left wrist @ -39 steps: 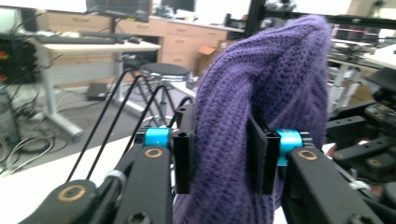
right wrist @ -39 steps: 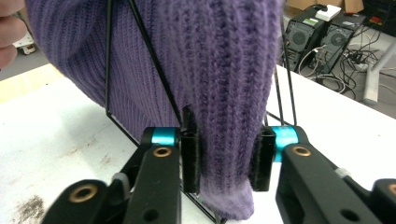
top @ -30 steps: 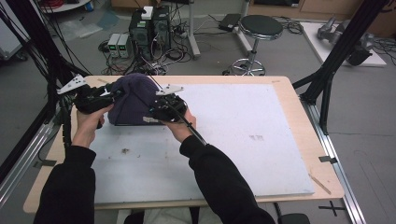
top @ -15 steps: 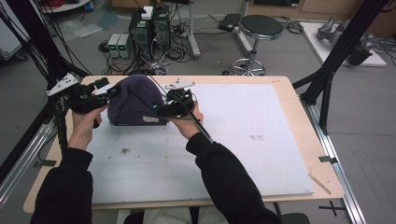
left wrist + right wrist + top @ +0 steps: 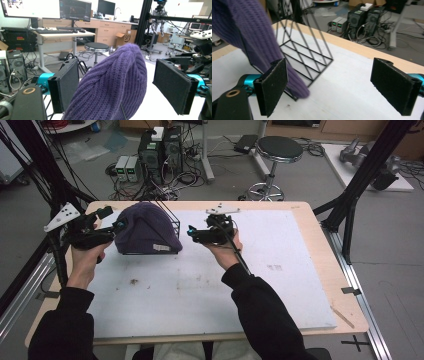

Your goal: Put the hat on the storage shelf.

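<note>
Left gripper: jaws just opened, wide, released, flanking hat crown without contact. Right gripper: jaws just opened, nothing between, just right of stand. Open white mat rightward. Purple knit hat: ribbed, draped over black wire stand, table's left rear.

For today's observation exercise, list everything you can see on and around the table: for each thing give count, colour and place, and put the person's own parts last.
Knit hat: one, purple, draped over the wire rack at the table's left rear.
Wire rack: one, black, on the white mat under the hat.
Mat: one, white, covering most of the tabletop.
Table: one, light wood, centre of the high view.
Stool: one, black seat, on the floor behind the table.
Computer towers: two, black, on the floor behind the table.
Left gripper: one, black, left of the hat, jaws open.
Right gripper: one, black, right of the hat, jaws open.
Sleeves: two, black, bottom of the high view.
</note>
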A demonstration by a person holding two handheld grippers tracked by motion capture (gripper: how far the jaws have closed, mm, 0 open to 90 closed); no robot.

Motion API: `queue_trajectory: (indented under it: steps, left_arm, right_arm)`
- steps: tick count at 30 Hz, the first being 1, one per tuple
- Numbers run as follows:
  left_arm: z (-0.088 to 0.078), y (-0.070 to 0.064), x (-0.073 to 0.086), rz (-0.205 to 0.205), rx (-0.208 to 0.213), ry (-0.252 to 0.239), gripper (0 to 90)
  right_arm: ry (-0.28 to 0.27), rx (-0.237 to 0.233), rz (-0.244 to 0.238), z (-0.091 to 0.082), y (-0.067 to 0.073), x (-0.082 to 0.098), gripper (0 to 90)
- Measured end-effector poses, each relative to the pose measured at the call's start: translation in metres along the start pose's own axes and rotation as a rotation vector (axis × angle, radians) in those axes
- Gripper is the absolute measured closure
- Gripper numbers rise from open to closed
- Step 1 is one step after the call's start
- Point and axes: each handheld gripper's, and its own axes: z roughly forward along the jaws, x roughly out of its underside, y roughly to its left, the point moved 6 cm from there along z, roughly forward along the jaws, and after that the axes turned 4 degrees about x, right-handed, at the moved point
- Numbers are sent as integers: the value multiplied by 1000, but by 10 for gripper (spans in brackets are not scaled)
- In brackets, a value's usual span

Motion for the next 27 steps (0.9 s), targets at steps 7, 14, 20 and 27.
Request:
queue_trajectory:
  steps: [7, 14, 20, 27]
  left_arm:
    - [-14, 1, 2, 2, -24, -13, 200]
    - [-28, 1, 3, -1, -52, -43, 195]
    - [-34, -3, 5, 9, -65, -51, 190]
    - [-36, -12, 8, 39, -75, -41, 188]
  right_arm:
    - [-13, 55, 9, -28, -36, 14, 126]
    - [-28, 109, 52, -53, -70, 36, 125]
    - [-31, 147, 87, -74, -97, 53, 120]
    - [-54, 195, 117, -101, -123, 63, 120]
